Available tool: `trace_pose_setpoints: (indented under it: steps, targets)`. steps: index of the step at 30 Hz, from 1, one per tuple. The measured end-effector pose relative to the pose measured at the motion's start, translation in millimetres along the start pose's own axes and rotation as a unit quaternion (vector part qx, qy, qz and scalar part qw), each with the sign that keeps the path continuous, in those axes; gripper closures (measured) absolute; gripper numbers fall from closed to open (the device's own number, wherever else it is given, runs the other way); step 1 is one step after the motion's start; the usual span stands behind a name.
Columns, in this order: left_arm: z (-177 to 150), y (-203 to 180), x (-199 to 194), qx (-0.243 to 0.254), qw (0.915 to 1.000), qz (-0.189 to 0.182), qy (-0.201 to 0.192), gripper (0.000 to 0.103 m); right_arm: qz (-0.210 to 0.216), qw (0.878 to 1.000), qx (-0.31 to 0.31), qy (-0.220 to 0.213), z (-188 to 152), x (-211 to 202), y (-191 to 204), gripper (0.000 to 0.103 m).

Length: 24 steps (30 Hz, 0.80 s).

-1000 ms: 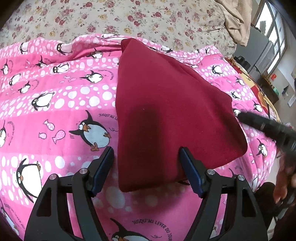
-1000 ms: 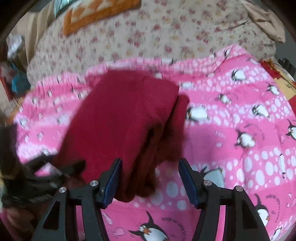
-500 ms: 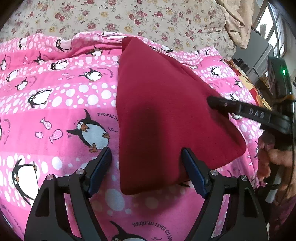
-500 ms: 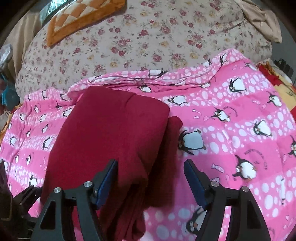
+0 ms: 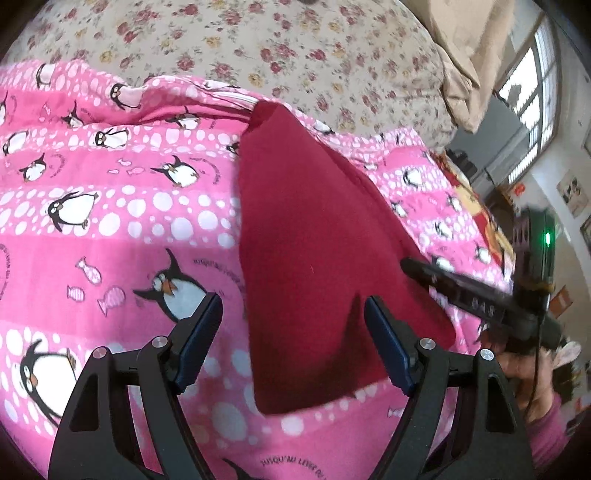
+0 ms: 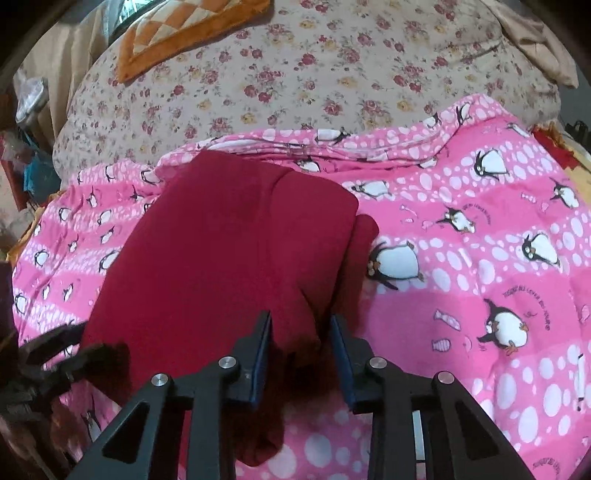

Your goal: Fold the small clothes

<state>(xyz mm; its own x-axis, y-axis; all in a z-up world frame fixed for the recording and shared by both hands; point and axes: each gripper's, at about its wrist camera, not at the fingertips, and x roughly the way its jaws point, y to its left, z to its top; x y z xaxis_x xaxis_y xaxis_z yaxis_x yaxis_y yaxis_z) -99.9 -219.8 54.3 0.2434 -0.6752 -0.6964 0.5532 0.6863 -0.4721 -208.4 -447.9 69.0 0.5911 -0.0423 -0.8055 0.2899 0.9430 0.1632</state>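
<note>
A folded dark red garment [image 5: 314, 240] lies on a pink penguin blanket [image 5: 110, 221]. My left gripper [image 5: 293, 339] is open, its jaws straddling the garment's near corner without pressing it. In the left wrist view, one finger of the right gripper [image 5: 461, 295] reaches onto the garment's right edge, held by a person's hand [image 5: 524, 369]. In the right wrist view, the right gripper [image 6: 300, 350] is closing over the thick folded edge of the garment [image 6: 221, 258]. Cloth sits between its jaws, with a dark gap still showing at the right pad. The left gripper [image 6: 55, 350] appears at the lower left.
A floral bed sheet [image 6: 332, 74] lies beyond the blanket [image 6: 461, 277], with an orange checked cushion [image 6: 184, 29] at the back left. A beige cloth [image 5: 469, 55] is bunched at the far right. Windows and cluttered furniture stand past the bed's right side.
The right gripper's jaws have narrowed around the garment's folded edge as it came lower. Its finger moved in over the garment's right edge. The left gripper shifted slightly and stayed wide.
</note>
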Motion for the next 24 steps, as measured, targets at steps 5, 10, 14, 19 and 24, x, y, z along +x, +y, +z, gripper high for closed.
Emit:
trace_pose_setpoints:
  steps: [5, 10, 14, 19, 24]
  targets:
    - [17.1, 12.0, 3.5, -0.035, 0.999, -0.028, 0.009, 0.023, 0.034, 0.998, 0.032, -0.03, 1.1, -14.7, -11.3, 0.035]
    - [31.2, 10.2, 23.6, -0.026, 0.9986, -0.034, 0.032, 0.023, 0.042, 0.995, 0.069, -0.063, 9.6, -18.4, -37.8, 0.017]
    - [38.3, 7.4, 43.2, -0.019, 0.9971, -0.048, 0.056, 0.017, 0.092, 0.989, 0.111, -0.039, 17.0, 6.2, -54.8, 0.01]
    - [46.4, 12.3, 64.8, -0.024, 0.9919, -0.078, 0.097, 0.016, 0.144, 0.98, 0.133, -0.016, 23.2, 36.2, -56.1, 0.006]
    - [51.1, 10.4, 70.6, -0.022, 0.9896, -0.081, 0.117, 0.016, 0.14, 0.985, 0.097, -0.004, 30.9, 55.6, -38.2, 0.005]
